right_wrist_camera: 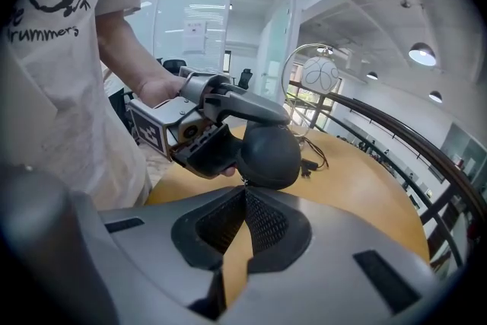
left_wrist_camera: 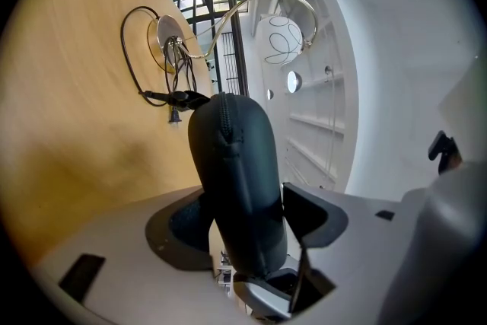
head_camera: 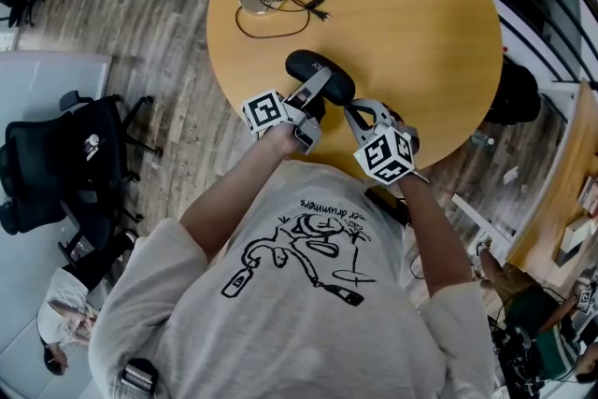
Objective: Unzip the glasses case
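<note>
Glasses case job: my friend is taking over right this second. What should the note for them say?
Left gripper: shut on the glasses case, gripping it by its sides and holding it up over the near edge of the table.
Right gripper: shut, with its tips at the end of the case nearest the person. It looks pinched on the zip pull.
Done: the case is picked up and steadied, and the pull seems to be caught.
Left: the zip still looks closed all along the part in view. Pull it round the case while the left gripper holds firm.
</note>
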### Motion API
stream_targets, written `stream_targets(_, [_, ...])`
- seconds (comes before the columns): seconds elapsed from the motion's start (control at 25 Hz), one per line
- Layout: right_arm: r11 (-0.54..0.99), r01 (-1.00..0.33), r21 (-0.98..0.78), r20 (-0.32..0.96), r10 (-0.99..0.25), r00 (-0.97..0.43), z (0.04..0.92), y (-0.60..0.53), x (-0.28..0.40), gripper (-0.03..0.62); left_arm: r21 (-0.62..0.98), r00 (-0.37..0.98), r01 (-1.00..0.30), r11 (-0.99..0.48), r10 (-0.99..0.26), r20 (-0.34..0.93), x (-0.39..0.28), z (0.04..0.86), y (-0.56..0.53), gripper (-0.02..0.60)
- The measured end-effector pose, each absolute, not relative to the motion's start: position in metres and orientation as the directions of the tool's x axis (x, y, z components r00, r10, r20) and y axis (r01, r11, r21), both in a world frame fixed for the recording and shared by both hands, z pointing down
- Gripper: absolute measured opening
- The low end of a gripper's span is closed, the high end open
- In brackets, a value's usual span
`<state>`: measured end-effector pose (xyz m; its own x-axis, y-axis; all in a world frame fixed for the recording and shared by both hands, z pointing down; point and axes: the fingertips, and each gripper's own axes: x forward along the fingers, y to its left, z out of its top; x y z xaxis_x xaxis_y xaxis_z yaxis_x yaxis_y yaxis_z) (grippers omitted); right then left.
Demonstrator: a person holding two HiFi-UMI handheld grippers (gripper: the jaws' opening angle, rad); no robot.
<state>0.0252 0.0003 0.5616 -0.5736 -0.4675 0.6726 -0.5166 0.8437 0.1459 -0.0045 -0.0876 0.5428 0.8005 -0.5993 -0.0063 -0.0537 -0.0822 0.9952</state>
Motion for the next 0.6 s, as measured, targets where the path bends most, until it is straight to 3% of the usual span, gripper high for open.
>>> stream_targets(0.32, [0.848,-0.509,0.151,0.687,-0.460,-0.563,0.5656,0.0008,0.0280,0.020,0.991,0.813,-0.069,-0.116,-0.582,-0.011,-0.0034,0.5339,-0.0845,0.221])
stream_targets(0.6, [0.849,-0.498,0.175,0.701,-0.463,-0.543,0.5681,0.0018,0.0317,0.020,0.990,0.837,-0.074,-0.121,-0.547,-0.004,-0.0038,0.5347,-0.0790,0.199])
